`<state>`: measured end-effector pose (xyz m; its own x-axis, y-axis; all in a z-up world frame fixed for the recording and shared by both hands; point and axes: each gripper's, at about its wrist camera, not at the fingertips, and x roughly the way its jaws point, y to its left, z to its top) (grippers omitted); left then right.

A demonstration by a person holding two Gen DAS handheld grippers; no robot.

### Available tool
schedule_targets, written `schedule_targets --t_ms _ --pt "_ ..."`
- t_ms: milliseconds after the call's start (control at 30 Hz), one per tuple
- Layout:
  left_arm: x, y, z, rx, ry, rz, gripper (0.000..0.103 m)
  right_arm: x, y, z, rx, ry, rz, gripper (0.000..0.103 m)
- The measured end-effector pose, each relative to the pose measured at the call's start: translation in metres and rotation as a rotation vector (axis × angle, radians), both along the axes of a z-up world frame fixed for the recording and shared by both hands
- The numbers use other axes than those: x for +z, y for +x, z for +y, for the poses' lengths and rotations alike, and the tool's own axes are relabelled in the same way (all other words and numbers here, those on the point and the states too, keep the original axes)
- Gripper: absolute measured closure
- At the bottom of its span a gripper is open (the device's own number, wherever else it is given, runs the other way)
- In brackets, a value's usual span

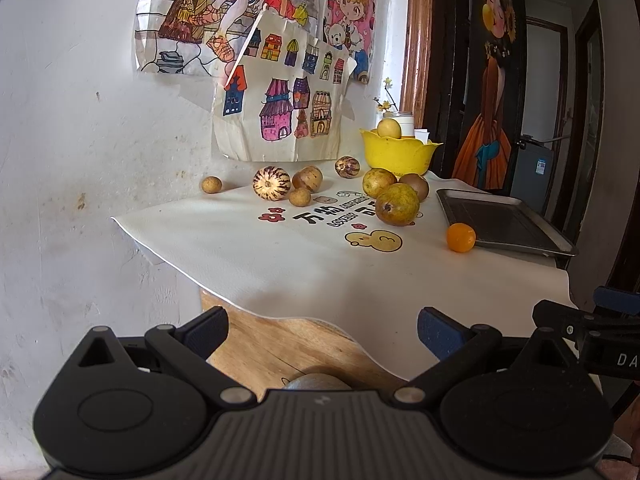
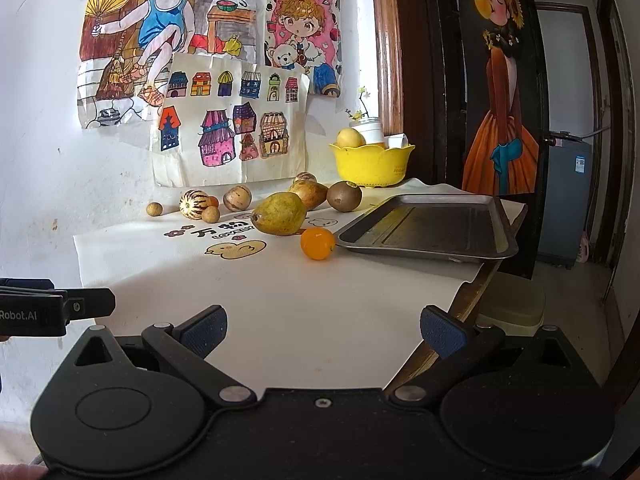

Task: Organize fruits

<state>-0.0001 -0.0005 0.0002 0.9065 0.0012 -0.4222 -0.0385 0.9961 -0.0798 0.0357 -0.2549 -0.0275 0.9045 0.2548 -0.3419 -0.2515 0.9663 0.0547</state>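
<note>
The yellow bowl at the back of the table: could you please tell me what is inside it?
One pale yellow fruit shows above the rim of the yellow bowl. The bowl's wall hides anything lower inside.

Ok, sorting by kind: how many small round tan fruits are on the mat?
2: the far-left tan fruit, alone; the nearer tan fruit beside the large striped fruit. Others may be hidden.

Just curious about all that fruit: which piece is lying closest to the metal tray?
The small orange fruit, alone beside the metal tray at its near left corner. It is the only bright orange one near there; the greenish pear and the others lie further back.
</note>
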Motion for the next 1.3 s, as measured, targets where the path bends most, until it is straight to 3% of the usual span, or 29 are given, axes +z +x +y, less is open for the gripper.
schedule_targets --t_ms 1300 --pt "-0.0029 0.0009 0.0047 0.001 -0.004 0.003 0.0 0.0006 0.0011 0.0025 0.0 -0.001 -0.002 0.0"
